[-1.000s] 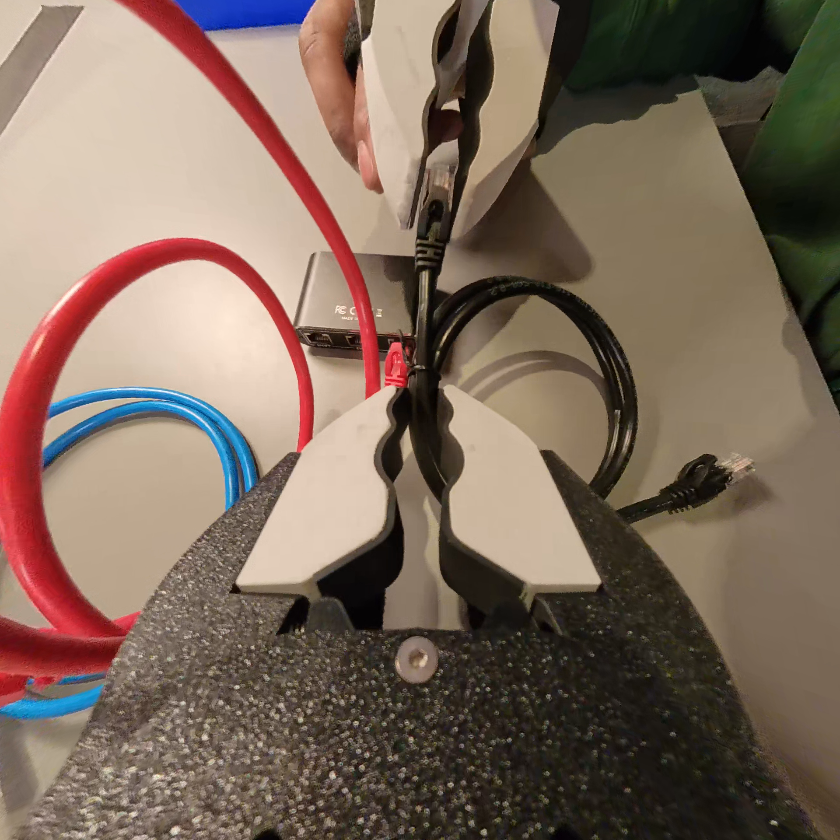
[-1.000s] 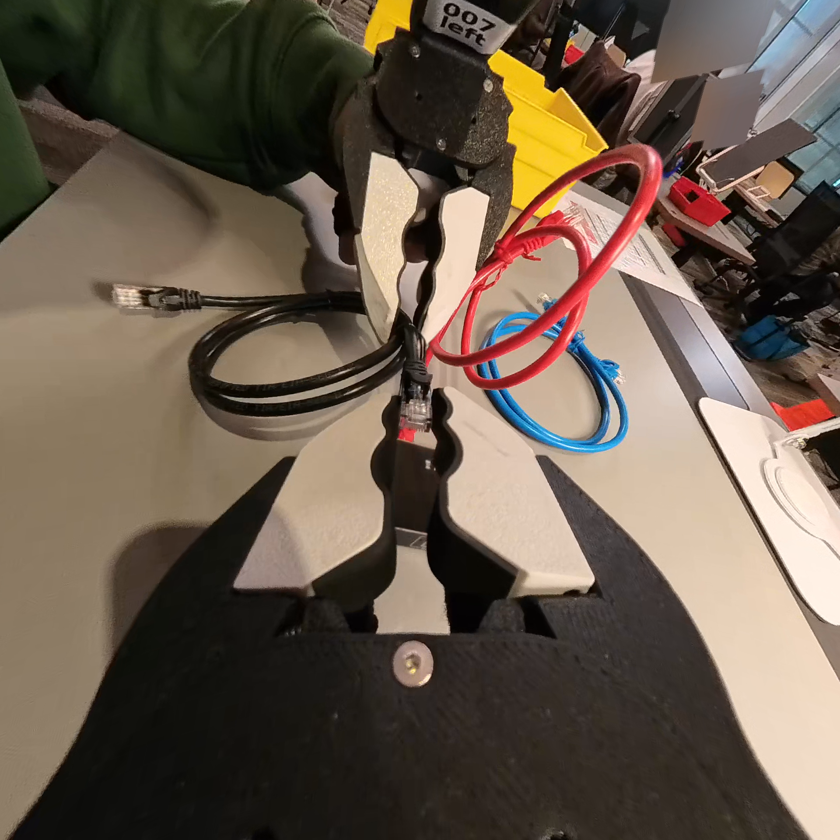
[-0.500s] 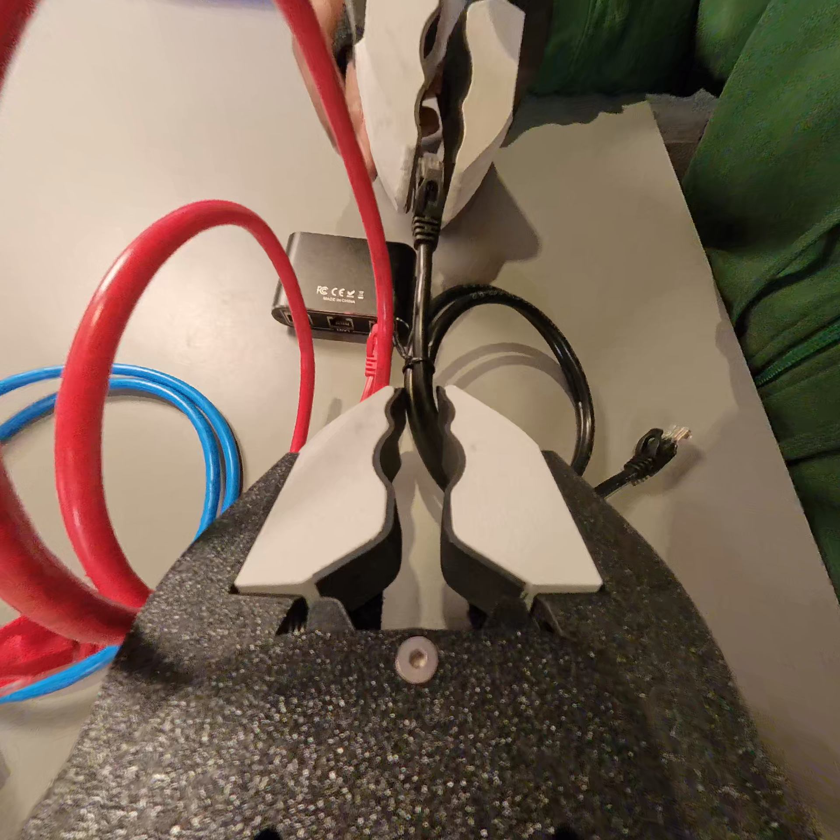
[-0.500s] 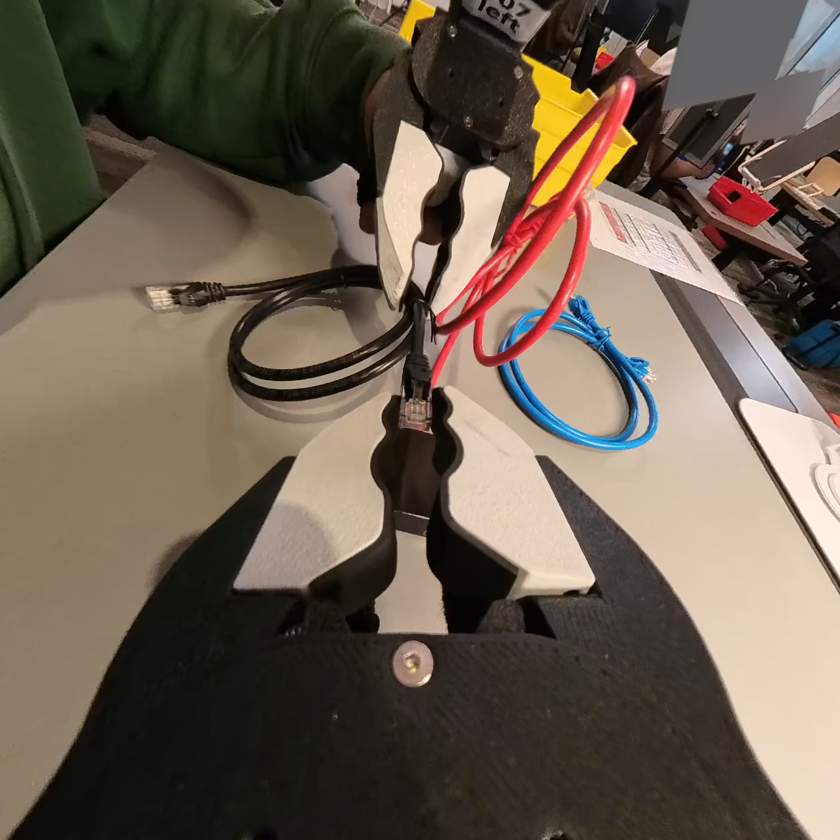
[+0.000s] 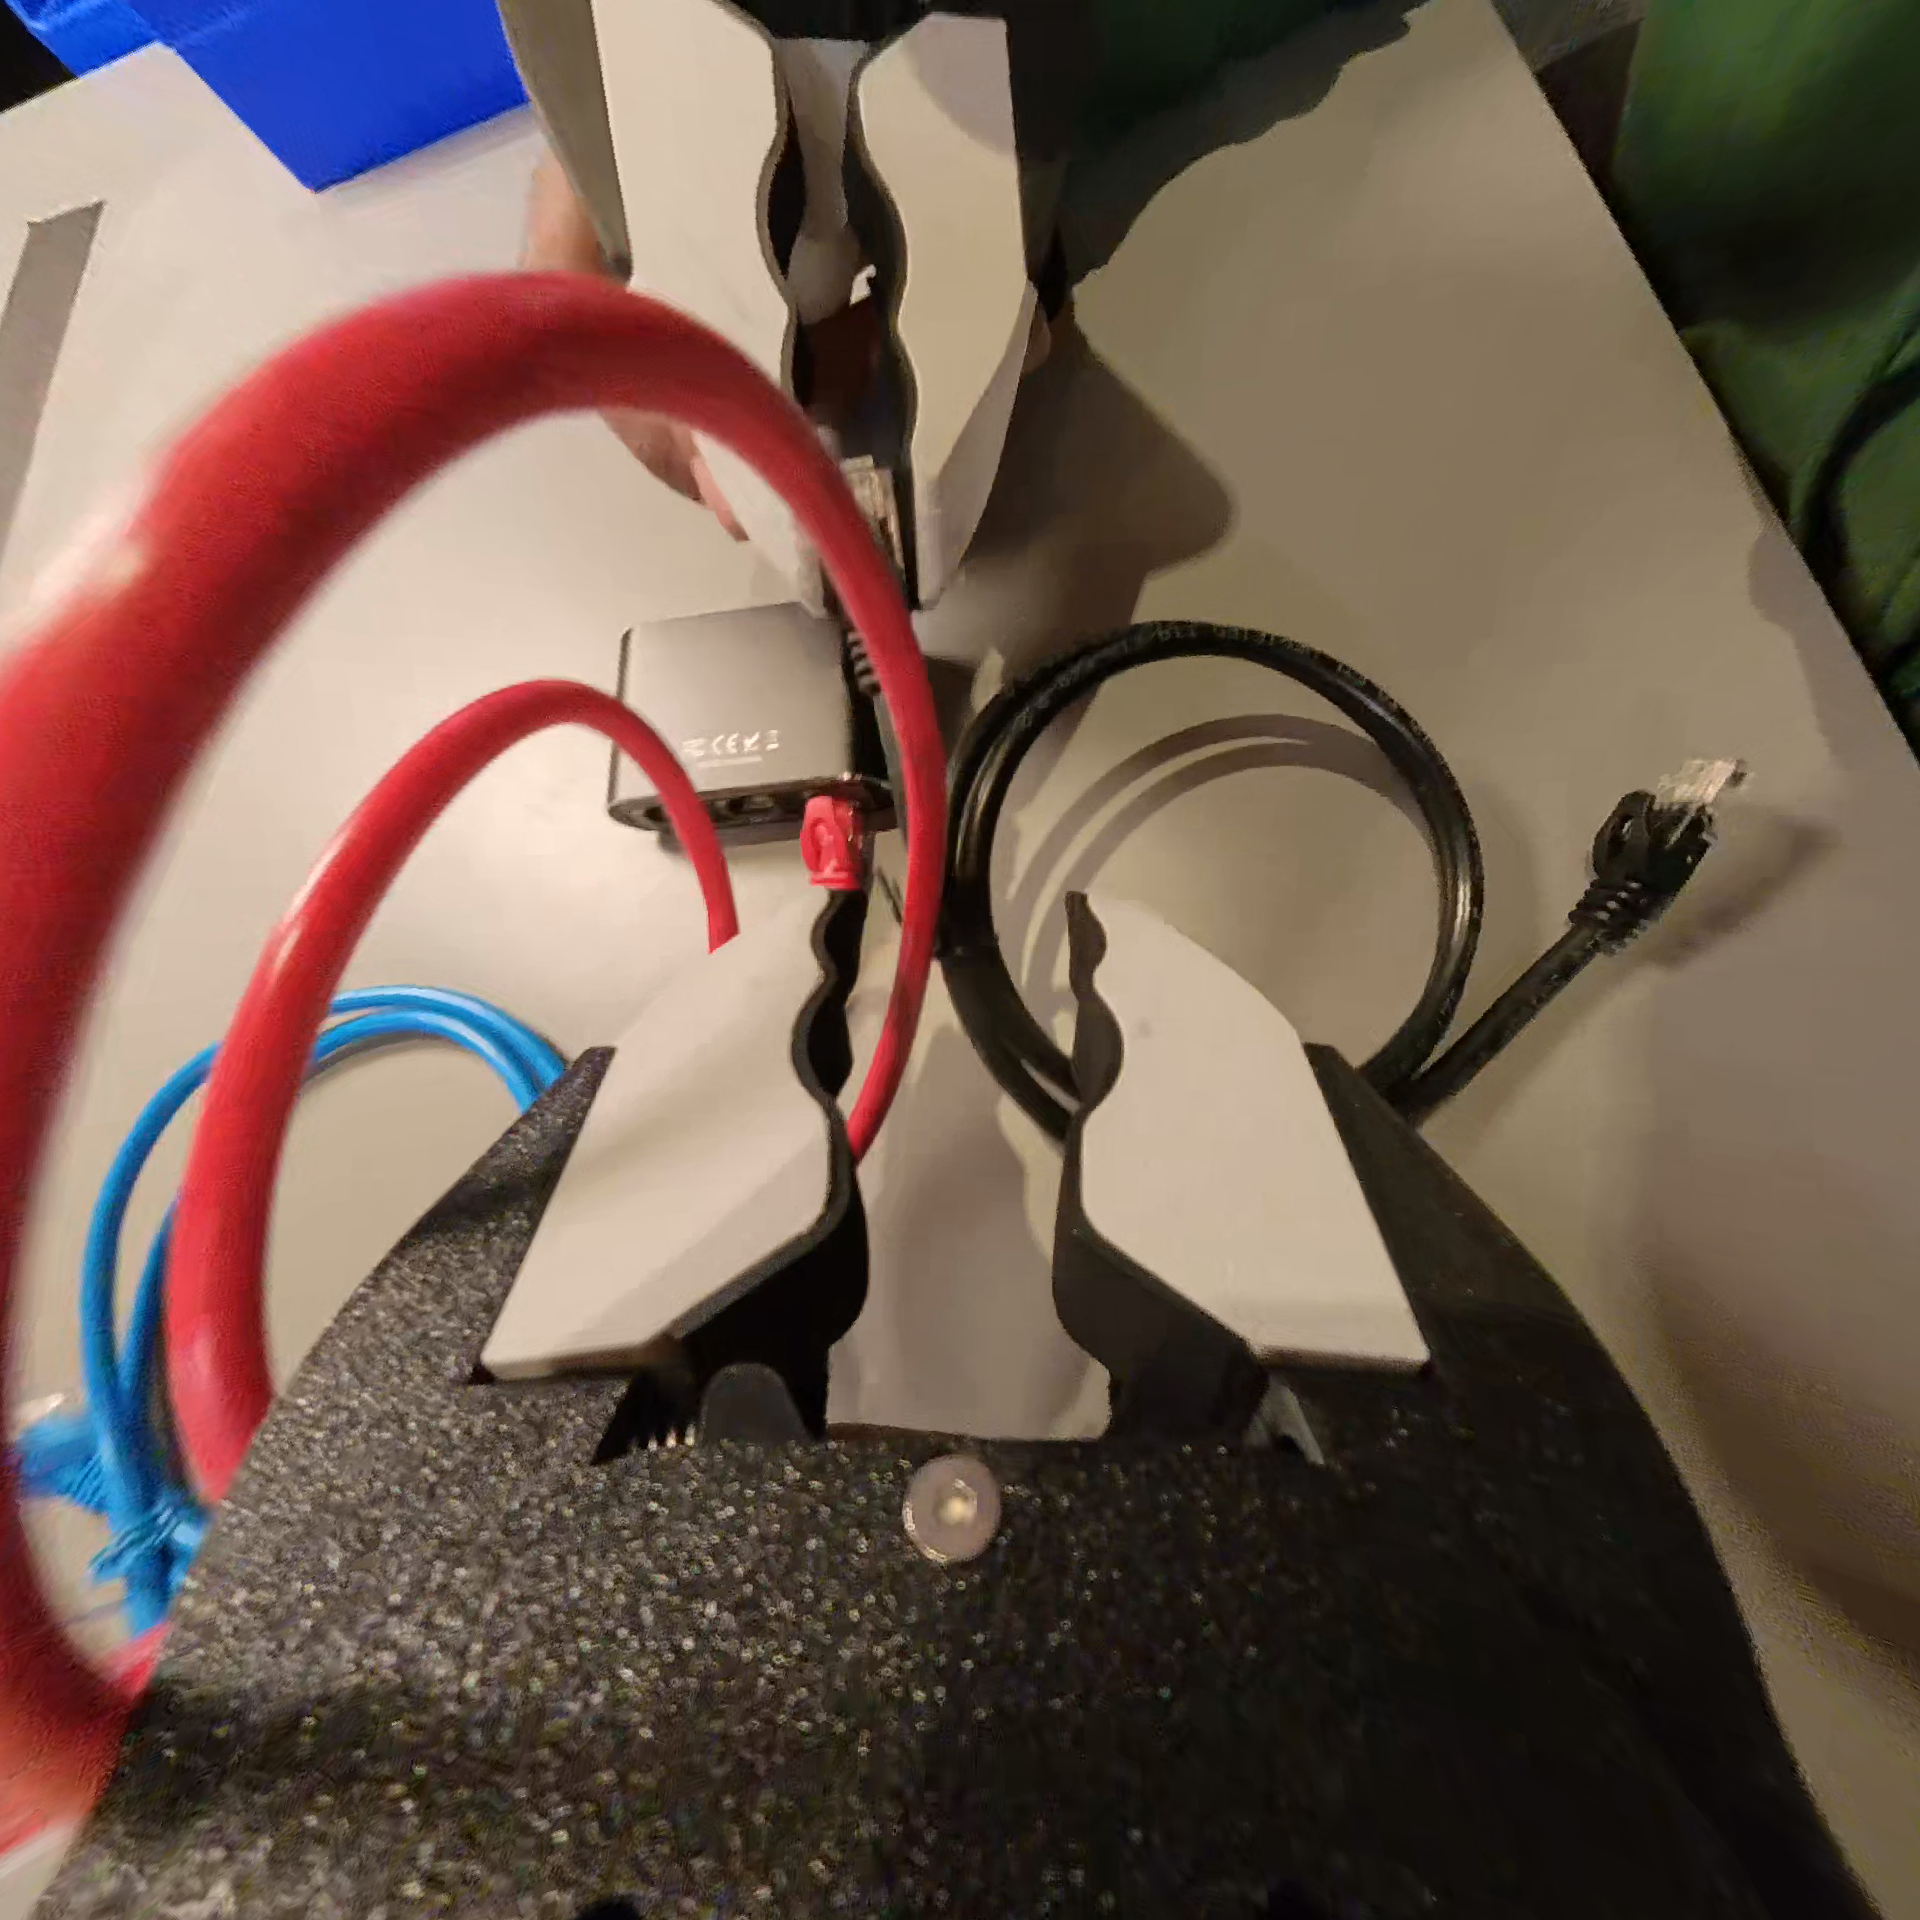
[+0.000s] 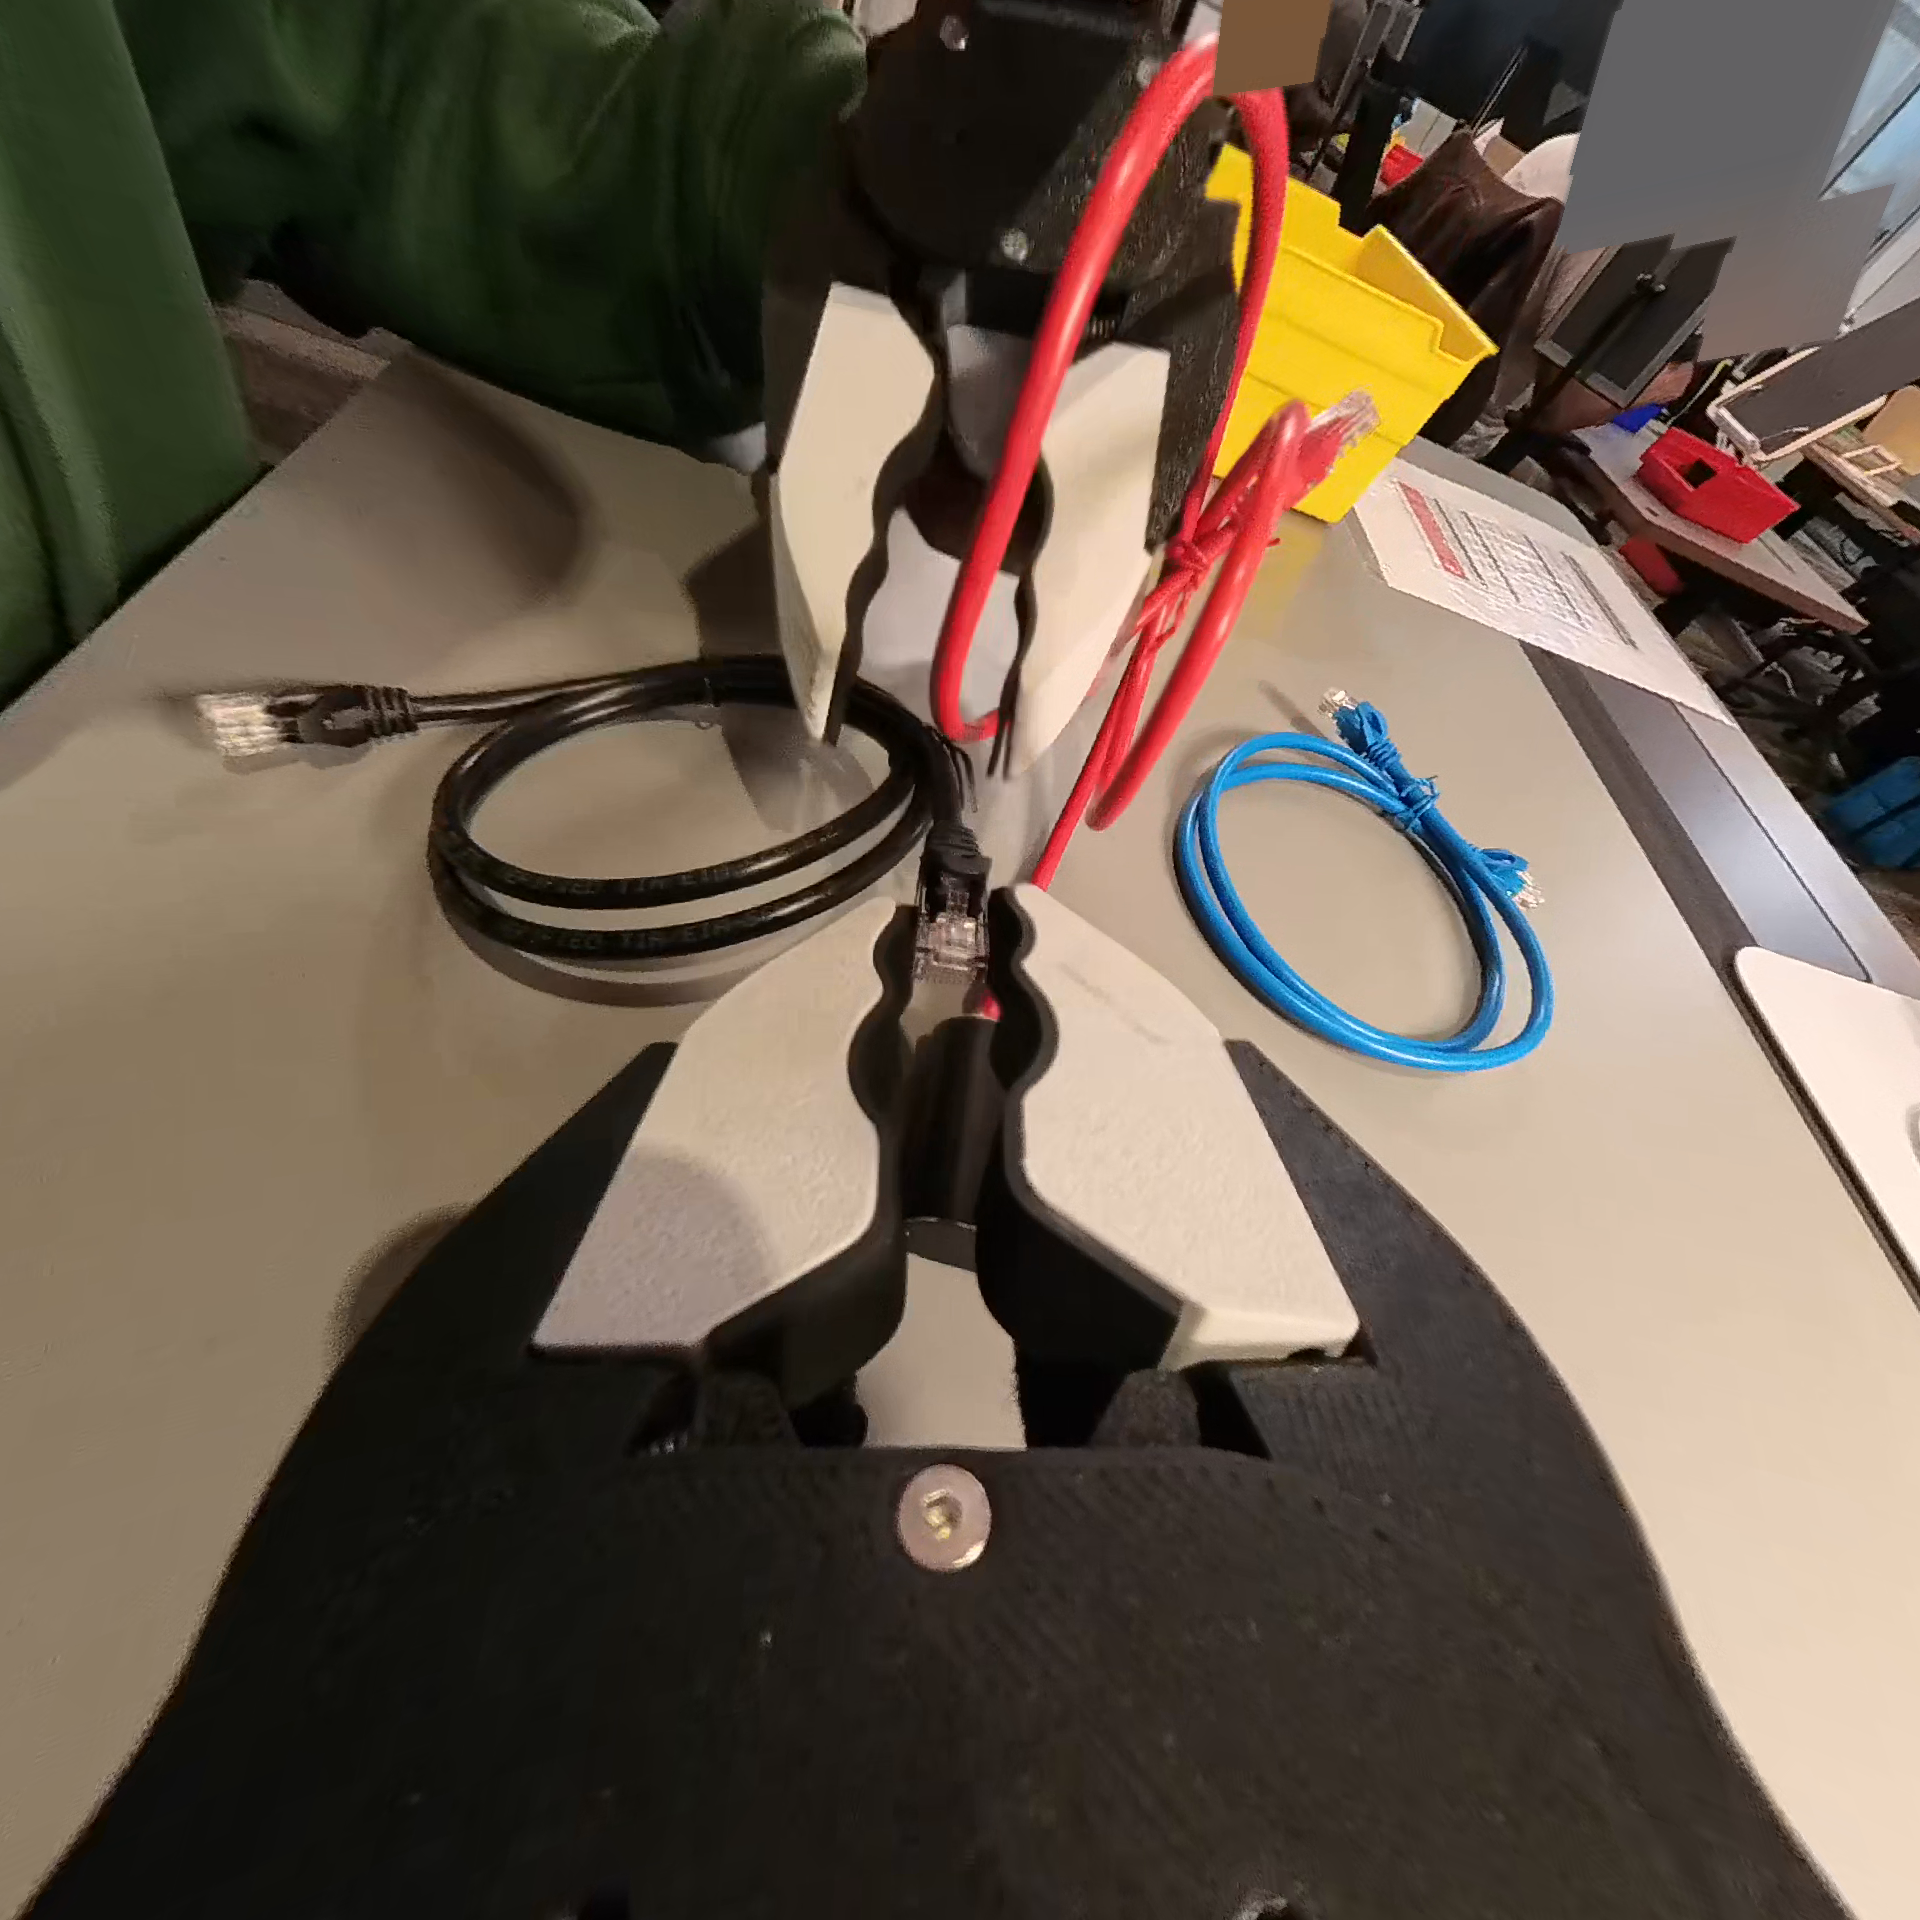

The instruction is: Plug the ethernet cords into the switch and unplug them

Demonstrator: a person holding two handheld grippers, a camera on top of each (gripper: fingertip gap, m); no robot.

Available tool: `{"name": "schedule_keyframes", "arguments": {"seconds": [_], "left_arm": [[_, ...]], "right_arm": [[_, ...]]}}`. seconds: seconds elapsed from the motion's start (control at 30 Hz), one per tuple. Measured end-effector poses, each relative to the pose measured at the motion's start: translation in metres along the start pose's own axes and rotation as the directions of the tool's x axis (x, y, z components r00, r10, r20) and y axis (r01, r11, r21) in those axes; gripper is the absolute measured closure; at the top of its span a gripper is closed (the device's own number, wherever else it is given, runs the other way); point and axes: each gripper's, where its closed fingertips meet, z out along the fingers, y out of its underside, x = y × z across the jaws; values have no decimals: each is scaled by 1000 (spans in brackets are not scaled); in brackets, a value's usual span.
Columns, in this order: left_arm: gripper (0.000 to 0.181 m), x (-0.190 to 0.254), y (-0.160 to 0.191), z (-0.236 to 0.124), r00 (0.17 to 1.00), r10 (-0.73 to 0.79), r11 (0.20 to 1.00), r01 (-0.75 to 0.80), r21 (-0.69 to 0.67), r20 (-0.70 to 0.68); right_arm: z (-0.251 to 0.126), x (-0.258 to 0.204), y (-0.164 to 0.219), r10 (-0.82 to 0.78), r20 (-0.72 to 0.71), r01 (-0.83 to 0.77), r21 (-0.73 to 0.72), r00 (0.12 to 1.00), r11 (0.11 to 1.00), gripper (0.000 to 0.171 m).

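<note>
Right fingers [image 6: 1023,966] pinch the black cord's plug [image 6: 949,930], left fingers [image 5: 769,1091] spread empty; the cord looks springy, so grip the rigid plug

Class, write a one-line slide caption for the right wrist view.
Right hand-held gripper pinches the black cord's plug; the open left hand-held gripper faces it.

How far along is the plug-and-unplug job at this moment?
Done: the red cord sits plugged into the switch. In hand: the right gripper is shut on the black cord's plug near the switch; the left gripper is open. Left: seating the black plug, the blue cord lying coiled on the table, then all unplugging.
</note>
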Motion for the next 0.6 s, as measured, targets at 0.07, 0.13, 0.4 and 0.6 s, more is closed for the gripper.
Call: {"name": "schedule_keyframes", "arguments": {"seconds": [0.07,0.13,0.4,0.6], "left_arm": [[139,-3,3,-12,1000,-12,1000,12,-15,13],[136,-2,6,-26,999,-47,999,47,-22,-10],[144,43,-9,-82,959,-57,988,94,122,-277],[144,58,-65,-134,953,103,894,37,446,-285]], "right_arm": [[-2,2,-1,4,-7,-4,1,1000,1000,157],[-4,5,-1,10,-15,-10,0,1000,1000,157],[-9,3,-2,4,6,-4,-10,1000,1000,157],[-12,1,-2,-3,25,3,-21,1000,1000,158]]}}
